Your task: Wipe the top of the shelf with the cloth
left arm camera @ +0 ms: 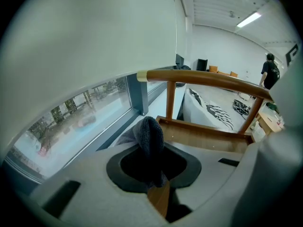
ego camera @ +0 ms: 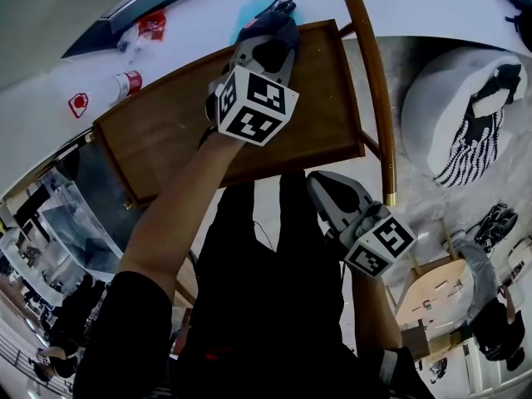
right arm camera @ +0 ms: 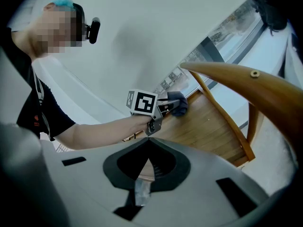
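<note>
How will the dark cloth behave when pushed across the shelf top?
Probably floppy: the cloth droops in folds from the left gripper. Likely light, and its knitted-looking surface should drag rather than slip on the wooden shelf top.

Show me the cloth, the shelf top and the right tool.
cloth [left arm camera: 150, 138]: left gripper view, on the dark knitted bunch standing up between the jaws.
shelf top [ego camera: 162, 135]: head view, on bare wood near its left end.
right tool [right arm camera: 148, 145]: right gripper view, midway between its fingertips.

You are in a big white-walled workroom staged as a bedroom. Overhead are strip lights [left arm camera: 249, 19]; a long window [left arm camera: 71, 122] runs past a wooden shelf [left arm camera: 203, 138] and a bed [left arm camera: 200, 107].
</note>
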`<action>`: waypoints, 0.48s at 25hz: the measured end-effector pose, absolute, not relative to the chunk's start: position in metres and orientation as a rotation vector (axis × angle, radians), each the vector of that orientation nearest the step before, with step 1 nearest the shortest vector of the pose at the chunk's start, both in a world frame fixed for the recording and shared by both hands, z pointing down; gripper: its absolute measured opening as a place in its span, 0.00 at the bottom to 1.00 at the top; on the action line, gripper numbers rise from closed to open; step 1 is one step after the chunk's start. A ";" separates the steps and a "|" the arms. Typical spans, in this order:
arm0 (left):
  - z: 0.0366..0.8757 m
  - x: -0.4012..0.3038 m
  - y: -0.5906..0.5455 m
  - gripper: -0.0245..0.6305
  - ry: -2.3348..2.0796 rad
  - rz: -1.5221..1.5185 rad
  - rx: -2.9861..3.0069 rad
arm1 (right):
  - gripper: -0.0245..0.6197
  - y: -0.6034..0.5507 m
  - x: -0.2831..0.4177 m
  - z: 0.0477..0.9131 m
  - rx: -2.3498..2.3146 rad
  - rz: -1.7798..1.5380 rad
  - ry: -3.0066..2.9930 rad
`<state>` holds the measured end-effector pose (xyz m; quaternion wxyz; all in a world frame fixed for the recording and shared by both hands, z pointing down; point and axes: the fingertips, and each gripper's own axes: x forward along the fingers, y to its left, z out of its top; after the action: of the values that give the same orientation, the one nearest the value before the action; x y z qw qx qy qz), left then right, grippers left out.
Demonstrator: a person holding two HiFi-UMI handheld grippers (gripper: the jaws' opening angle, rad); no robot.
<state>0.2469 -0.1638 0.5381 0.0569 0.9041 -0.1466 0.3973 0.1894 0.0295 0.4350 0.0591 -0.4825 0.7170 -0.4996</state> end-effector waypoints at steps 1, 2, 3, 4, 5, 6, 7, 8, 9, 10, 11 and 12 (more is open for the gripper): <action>0.538 0.251 -0.162 0.14 -0.435 1.203 2.747 | 0.04 0.030 0.191 0.435 -1.463 -1.512 2.170; 0.538 0.255 -0.160 0.14 -0.425 1.201 2.752 | 0.04 0.030 0.192 0.436 -1.465 -1.511 2.167; 0.538 0.259 -0.158 0.14 -0.415 1.198 2.756 | 0.04 0.030 0.193 0.436 -1.467 -1.511 2.164; 0.537 0.262 -0.156 0.14 -0.407 1.192 2.759 | 0.04 0.031 0.194 0.436 -1.469 -1.511 2.162; 0.536 0.264 -0.154 0.14 -0.400 1.185 2.761 | 0.04 0.031 0.195 0.437 -1.472 -1.511 2.161; 0.534 0.266 -0.152 0.14 -0.395 1.175 2.763 | 0.04 0.031 0.196 0.437 -1.473 -1.512 2.161; 0.532 0.268 -0.151 0.14 -0.391 1.162 2.766 | 0.04 0.031 0.196 0.437 -1.473 -1.513 2.162; 0.529 0.268 -0.150 0.14 -0.389 1.148 2.770 | 0.04 0.030 0.195 0.437 -1.472 -1.514 2.165; 0.527 0.268 -0.149 0.14 -0.389 1.134 2.773 | 0.04 0.029 0.194 0.437 -1.469 -1.514 2.169; 0.524 0.267 -0.149 0.14 -0.391 1.121 2.774 | 0.04 0.028 0.193 0.437 -1.466 -1.515 2.174; 0.520 0.264 -0.149 0.14 -0.396 1.109 2.775 | 0.04 0.027 0.191 0.436 -1.461 -1.515 2.181; 0.517 0.261 -0.150 0.14 -0.404 1.097 2.776 | 0.04 0.026 0.188 0.435 -1.456 -1.515 2.189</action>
<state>0.2606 -0.1495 0.5165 0.0648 0.9197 -0.1339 0.3634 0.1883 0.0257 0.4354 0.0537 -0.4792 0.7205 -0.4984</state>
